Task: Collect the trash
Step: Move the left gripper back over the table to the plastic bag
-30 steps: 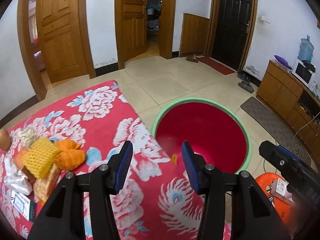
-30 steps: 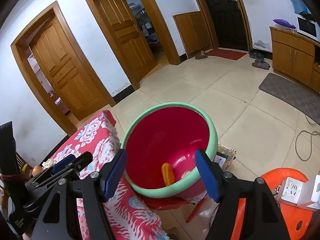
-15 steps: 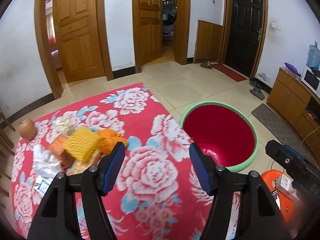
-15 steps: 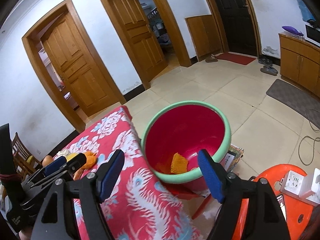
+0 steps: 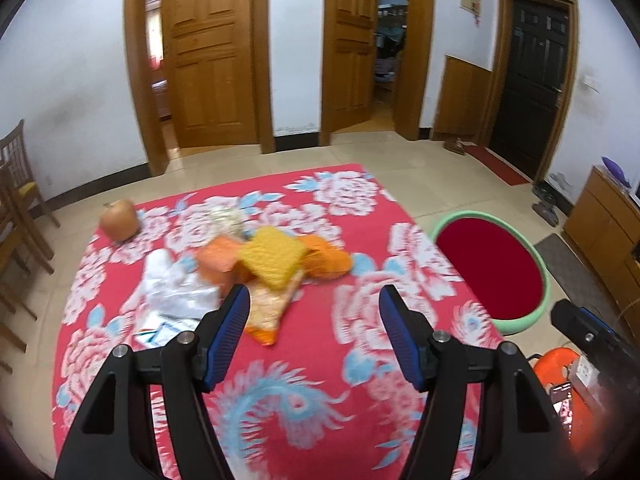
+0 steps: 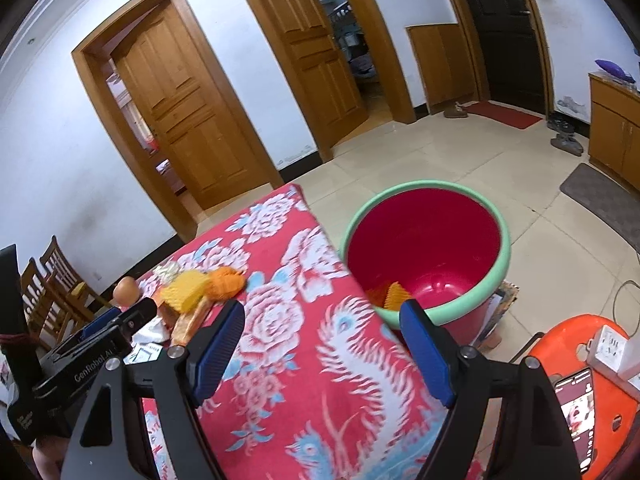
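The left gripper (image 5: 314, 308) hangs over the near part of the table (image 5: 400, 272), which is covered in a red flowered cloth; its blue-padded jaws stand apart with nothing between them. The right gripper (image 6: 322, 324) hovers over the table's right edge, its jaws also apart and empty. Just beyond the left gripper lies the heap of trash: a white plastic bag (image 5: 176, 286) on the left, an orange snack wrapper (image 5: 268, 308) touching it, a yellow foam net (image 5: 274, 258) resting on top of the heap, and orange peel (image 5: 326, 258) on its right side. A small pale crumpled wad (image 5: 226, 216) sits just behind the heap, and a round brownish fruit (image 5: 119, 220) lies well apart at the far left corner. Beside the table's right edge stands a red bucket (image 6: 502, 256) with a green rim, and some yellow-orange scraps (image 6: 394, 294) lie on its bottom. An orange stool (image 6: 568, 340) stands near the bucket, carrying a phone (image 6: 578, 404) and a white power strip (image 6: 612, 346).
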Available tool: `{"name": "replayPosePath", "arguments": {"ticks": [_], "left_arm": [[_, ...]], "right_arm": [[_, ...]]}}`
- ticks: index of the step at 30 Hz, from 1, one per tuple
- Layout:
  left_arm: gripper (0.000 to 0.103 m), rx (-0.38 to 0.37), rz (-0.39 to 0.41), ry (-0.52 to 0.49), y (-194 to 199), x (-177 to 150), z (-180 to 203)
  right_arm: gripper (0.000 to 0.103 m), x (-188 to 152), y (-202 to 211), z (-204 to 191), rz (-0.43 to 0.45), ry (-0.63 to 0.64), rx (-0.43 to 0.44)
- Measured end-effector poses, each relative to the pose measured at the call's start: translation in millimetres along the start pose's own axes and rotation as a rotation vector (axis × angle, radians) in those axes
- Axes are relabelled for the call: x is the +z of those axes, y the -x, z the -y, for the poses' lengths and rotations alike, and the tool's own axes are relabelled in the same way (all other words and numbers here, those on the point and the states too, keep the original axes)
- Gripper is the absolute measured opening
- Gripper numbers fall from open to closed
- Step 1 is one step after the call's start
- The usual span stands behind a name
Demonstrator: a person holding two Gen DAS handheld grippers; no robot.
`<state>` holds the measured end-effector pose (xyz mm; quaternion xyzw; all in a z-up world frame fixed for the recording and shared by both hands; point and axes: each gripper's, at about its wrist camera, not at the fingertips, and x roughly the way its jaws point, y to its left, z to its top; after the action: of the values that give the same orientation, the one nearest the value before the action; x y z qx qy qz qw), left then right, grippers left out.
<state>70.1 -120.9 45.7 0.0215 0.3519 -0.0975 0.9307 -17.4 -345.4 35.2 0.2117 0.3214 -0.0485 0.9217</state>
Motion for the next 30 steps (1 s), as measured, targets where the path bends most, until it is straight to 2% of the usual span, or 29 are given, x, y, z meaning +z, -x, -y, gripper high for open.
{"name": "replayPosePath", "arguments": {"ticks": [13, 17, 21, 30], "left_arm": [[0.067, 0.141, -0.038, 0.094, -16.8, -13.1, -85.1], [0.071, 0.164, -0.056, 0.118, -30.3, -14.1, -102.4], [0.071, 0.174, -0.064, 0.132, -45.8, -15.3, -114.4], [0.079, 0.142, -0.091, 0.117, -80.0, -16.0, -117.0]], "right_arm": [[0.082, -19.1, -15.4, -36.4, -0.061, 0.061, 0.04], [0.082, -23.1, -22.2, -42.7, -0.079, 0.071, 0.037], [0.082, -26.8, -30.4, -49.0, -0.1, 0.086, 0.032], [0.082, -32.3, -49.5, -55.0, -0.142, 0.096, 0.018]]}}
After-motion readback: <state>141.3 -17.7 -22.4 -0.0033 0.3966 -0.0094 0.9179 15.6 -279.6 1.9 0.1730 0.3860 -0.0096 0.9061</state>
